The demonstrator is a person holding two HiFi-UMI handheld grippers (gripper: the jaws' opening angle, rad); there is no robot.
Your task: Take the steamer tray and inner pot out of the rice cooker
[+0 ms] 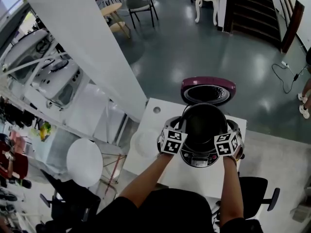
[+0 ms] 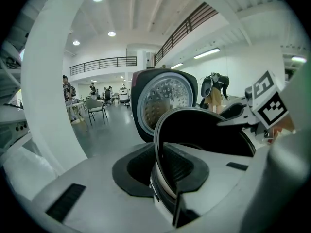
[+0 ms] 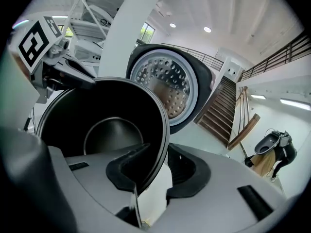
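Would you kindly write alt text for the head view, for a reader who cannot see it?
Seen from above, a person's left tool and right tool grip the black inner pot by opposite sides of its rim, at a rice cooker on a white table. The cooker's purple lid stands open behind the pot.

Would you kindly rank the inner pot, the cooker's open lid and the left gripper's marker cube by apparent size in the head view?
Largest: inner pot and open lid, too close to rank; the lid spans wider but looks flattened, and the pot is nearer the camera.
Smallest: marker cube on the left gripper.
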